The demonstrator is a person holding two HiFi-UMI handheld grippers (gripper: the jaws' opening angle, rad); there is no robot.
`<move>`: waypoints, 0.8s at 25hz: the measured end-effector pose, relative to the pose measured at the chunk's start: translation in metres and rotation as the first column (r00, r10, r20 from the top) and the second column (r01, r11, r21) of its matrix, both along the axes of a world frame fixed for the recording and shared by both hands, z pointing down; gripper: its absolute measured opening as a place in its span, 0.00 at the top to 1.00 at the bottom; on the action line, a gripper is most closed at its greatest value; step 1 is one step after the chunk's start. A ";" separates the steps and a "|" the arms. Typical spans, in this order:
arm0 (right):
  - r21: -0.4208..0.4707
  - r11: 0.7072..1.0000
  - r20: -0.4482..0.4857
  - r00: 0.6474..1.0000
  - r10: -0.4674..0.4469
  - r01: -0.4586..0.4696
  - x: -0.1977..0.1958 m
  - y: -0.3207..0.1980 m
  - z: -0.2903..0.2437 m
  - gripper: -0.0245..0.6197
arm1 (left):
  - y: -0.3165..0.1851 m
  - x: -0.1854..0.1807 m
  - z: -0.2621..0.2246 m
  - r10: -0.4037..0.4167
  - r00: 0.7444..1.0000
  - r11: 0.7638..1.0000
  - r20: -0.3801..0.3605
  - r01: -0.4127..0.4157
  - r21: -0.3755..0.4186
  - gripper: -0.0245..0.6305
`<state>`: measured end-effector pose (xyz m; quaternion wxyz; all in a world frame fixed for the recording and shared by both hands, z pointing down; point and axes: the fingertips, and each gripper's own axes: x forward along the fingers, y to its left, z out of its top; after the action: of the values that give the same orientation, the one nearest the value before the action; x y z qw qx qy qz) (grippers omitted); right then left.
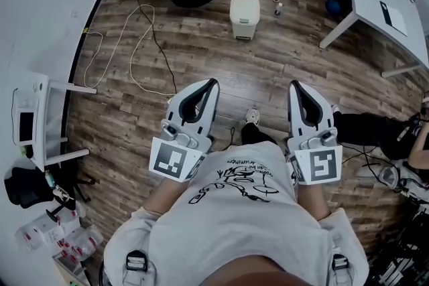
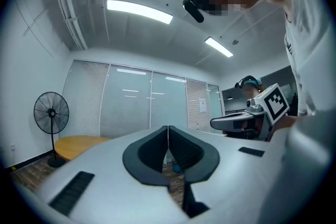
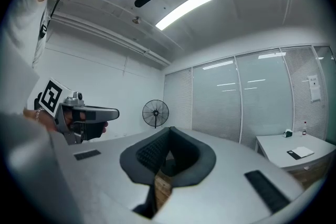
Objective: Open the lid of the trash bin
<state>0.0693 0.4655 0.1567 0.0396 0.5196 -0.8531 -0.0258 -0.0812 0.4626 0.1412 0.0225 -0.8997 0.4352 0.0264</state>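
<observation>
Floorboards open between lidded trash bin and closed, empty left gripper, right gripper alike.

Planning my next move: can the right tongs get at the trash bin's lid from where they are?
Probably not yet. The right tongs, shut, are held near the person, while the trash bin stands farther ahead on the floor, lid down. Nothing seems to block the way, so stepping closer should do.
</observation>
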 end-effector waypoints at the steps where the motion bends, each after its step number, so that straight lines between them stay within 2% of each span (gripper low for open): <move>1: 0.000 1.000 0.001 1.000 -0.001 0.001 0.005 -0.009 -0.001 0.95 | -0.009 0.005 -0.001 -0.001 1.000 1.000 0.001 0.001 -0.001 0.93; 13: -0.012 1.000 0.004 1.000 0.003 -0.003 0.070 -0.098 0.000 0.95 | -0.101 0.069 -0.002 0.007 1.000 1.000 0.015 -0.007 -0.011 0.93; 20: -0.015 1.000 -0.004 1.000 -0.016 0.016 0.091 -0.128 0.002 0.95 | -0.129 0.090 0.000 -0.015 1.000 1.000 0.015 0.016 -0.019 0.93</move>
<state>0.1605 0.3372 0.1586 0.0452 0.5122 -0.8574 -0.0207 0.0087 0.3335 0.1416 0.0172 -0.8966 0.4423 0.0152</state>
